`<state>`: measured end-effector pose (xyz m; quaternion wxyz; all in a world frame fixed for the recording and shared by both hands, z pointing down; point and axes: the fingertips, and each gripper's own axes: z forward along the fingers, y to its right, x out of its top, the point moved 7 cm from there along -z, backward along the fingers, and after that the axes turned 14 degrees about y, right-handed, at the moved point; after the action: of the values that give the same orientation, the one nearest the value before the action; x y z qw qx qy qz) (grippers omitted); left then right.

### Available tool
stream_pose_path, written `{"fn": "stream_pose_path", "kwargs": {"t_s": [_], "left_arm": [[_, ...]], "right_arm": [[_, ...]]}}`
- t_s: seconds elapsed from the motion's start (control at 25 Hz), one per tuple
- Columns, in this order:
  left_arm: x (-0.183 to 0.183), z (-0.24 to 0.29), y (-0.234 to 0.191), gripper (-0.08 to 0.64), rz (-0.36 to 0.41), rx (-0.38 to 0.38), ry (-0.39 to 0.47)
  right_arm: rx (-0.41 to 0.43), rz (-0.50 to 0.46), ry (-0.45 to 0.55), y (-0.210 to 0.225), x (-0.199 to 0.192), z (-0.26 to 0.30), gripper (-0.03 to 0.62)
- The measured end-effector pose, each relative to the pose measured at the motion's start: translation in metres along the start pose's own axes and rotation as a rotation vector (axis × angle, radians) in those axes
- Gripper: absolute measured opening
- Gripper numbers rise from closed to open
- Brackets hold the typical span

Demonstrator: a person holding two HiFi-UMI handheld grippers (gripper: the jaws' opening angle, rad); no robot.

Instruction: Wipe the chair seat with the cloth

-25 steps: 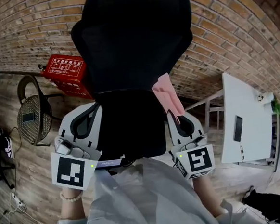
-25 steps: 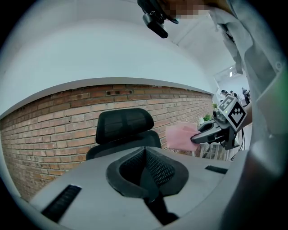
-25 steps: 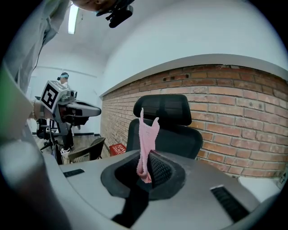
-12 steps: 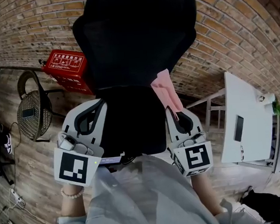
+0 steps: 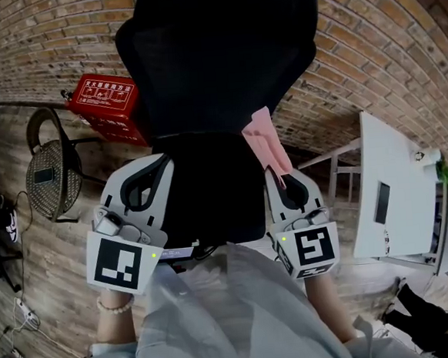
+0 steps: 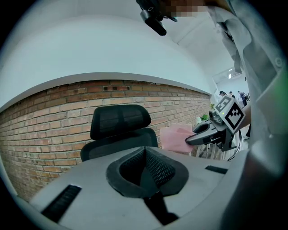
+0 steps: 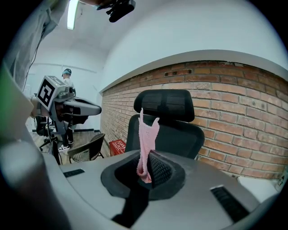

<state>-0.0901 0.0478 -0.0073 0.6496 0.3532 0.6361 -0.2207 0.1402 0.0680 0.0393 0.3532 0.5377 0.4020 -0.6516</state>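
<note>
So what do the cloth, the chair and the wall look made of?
Cloth: pink soft textile, probably knit or terry. It has a nubbly matte surface and hangs limp from the right hand-held gripper.
Chair: black mesh-like panels with a faint grid texture; the frame is likely plastic.
Wall: bare red brick with visible mortar lines.

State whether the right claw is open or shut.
Shut on the pink cloth: the right claw pinches its lower end, the rest standing upright.

A red rectangular box with white print point(image 5: 104, 106) is set on the wooden plank floor point(image 5: 38, 266) against the red brick wall point(image 5: 369, 55), a dark-framed wicker chair point(image 5: 48, 174) is placed near it, and a white rectangular counter point(image 5: 396, 161) is seen well apart at the right.
</note>
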Motion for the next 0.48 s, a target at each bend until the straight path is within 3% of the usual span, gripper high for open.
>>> {"fn": "stream_pose_path", "kwargs": {"t_s": [0.48], "left_arm": [[-0.0011,0.0005,-0.0028,0.018,-0.017,0.006,-0.002]], "right_arm": [[0.003,0.002,-0.038,-0.0032,-0.0045,-0.0010,0.052]]}}
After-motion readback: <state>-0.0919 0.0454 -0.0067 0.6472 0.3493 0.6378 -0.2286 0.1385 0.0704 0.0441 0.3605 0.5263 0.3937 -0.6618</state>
